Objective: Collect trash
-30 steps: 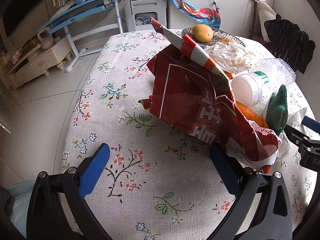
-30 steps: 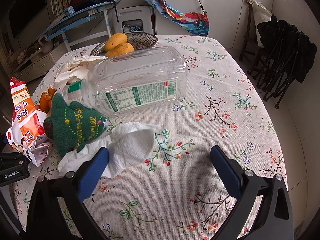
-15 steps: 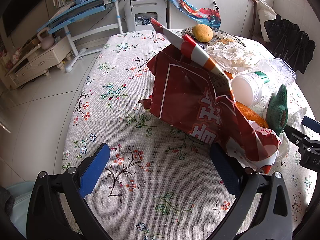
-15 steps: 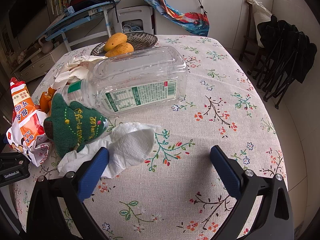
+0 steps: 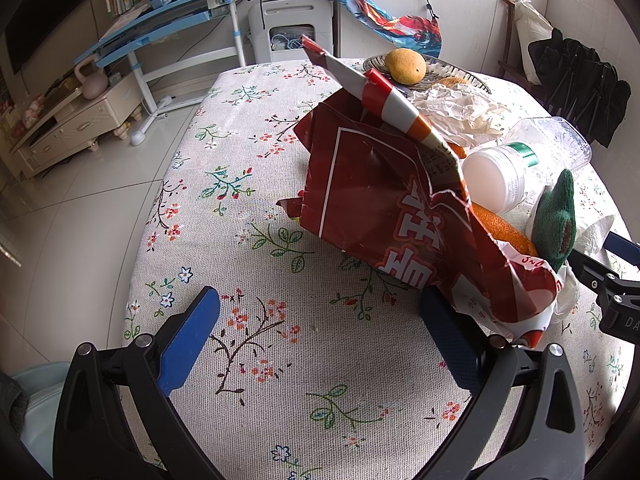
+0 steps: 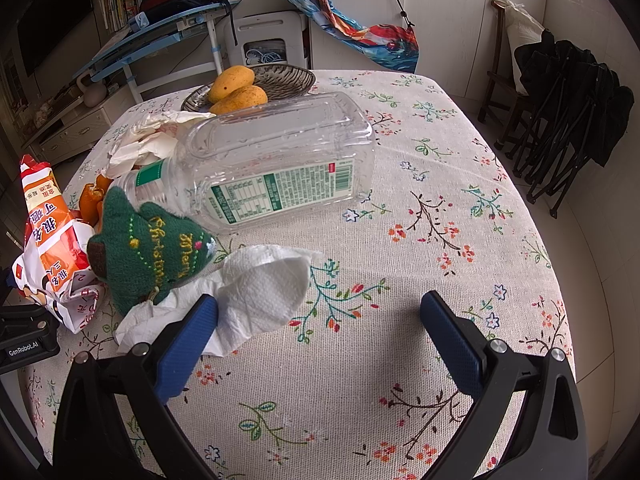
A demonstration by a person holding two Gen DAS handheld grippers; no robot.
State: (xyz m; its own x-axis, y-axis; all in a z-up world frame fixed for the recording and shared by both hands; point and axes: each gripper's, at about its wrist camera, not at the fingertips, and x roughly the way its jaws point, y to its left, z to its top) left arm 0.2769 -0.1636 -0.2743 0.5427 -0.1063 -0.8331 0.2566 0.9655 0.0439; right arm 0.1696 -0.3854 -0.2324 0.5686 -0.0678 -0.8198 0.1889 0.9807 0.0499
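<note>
Change: none between the earlier frames and now; both grippers and every item sit where they were, so the collecting has not started, as far as I can judge.
Left gripper [image 5: 318, 338]: jaws spread wide, holding nothing, low over the counter [image 5: 248, 248]; its right jaw is just beside the lower edge of the snack bag.
Right gripper [image 6: 318, 338]: jaws spread wide, holding nothing; left jaw overlaps the near edge of the tissue, contact unclear.
Landmark: clear plastic bottle [image 6: 276, 160], lying on its side mid-counter, white cap toward the left gripper.
Snack bag [image 5: 400, 200]: red, torn open, crumpled, left of the bottle's cap end, propped up off the cloth.
Orange peel [image 5: 504, 230]: between the bag and the bottle's cap.
Tissue [image 6: 256, 292]: white, crumpled, in front of the bottle, nearest the right gripper.
Green knit ornament [image 6: 152, 248]: in front of the bottle's neck, lying partly on the tissue; likely not trash.
Crumpled paper [image 6: 148, 140]: behind the bottle's neck.
Fruit plate [image 6: 288, 80]: behind the bottle, two mangoes on it; not trash.
Bin: a pale blue tub edge [image 5: 36, 400] shows low left, off the counter; cannot tell if it is the bin.
Task meaning: all trash uncollected; tissue looks like the easiest first pick for the right gripper, the bag for the left.
</note>
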